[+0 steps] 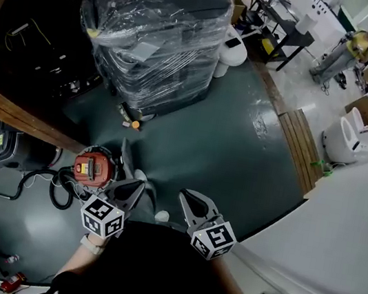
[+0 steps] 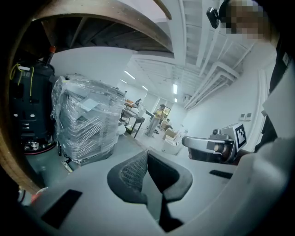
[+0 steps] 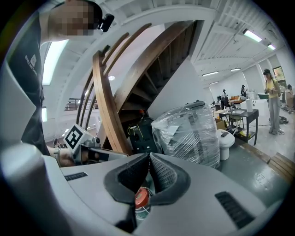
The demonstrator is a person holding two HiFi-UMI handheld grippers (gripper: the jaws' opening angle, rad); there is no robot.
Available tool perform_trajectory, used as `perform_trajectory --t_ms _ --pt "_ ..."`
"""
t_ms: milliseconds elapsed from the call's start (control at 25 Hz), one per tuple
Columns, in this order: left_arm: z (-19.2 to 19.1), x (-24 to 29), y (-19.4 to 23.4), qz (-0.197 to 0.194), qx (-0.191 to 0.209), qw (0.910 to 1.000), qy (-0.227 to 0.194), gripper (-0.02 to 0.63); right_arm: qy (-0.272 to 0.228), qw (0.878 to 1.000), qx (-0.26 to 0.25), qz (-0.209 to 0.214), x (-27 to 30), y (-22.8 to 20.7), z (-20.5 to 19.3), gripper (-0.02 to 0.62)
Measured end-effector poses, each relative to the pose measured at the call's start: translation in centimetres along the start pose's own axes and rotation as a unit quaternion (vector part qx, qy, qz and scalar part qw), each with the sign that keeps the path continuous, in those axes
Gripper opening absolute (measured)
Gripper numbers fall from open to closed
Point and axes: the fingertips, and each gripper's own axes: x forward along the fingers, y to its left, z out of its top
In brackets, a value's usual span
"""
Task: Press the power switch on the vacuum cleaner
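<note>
The vacuum cleaner [image 1: 93, 166] is a small drum with a red top and a black hose coiled beside it, standing on the green floor at the lower left. My left gripper [image 1: 128, 195] hovers just to its right, jaws shut and empty. My right gripper [image 1: 191, 207] is held further right, also shut on nothing. In the right gripper view the vacuum cleaner's red top [image 3: 142, 199] shows low down through the slit behind the closed tips [image 3: 149, 156], well below them. The left gripper view [image 2: 147, 153] points away from the vacuum, toward the room. The switch itself is too small to pick out.
A tall plastic-wrapped stack [image 1: 154, 33] stands ahead on the floor. A wooden stair beam [image 1: 8, 110] crosses at left, with dark machines under it. White toilets [image 1: 349, 139], a wooden slatted board [image 1: 299, 145], a black table [image 1: 280, 33] and a person in yellow [image 1: 358, 46] are at right.
</note>
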Motion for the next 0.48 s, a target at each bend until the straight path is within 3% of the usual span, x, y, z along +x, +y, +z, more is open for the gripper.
perform_trajectory --t_ms 480 --pt "8.6 3.8 12.7 0.028 -0.023 0.9992 -0.015 0.015 0.023 0.999 -0.013 0.020 14.6 -5.3 7.5 0.028"
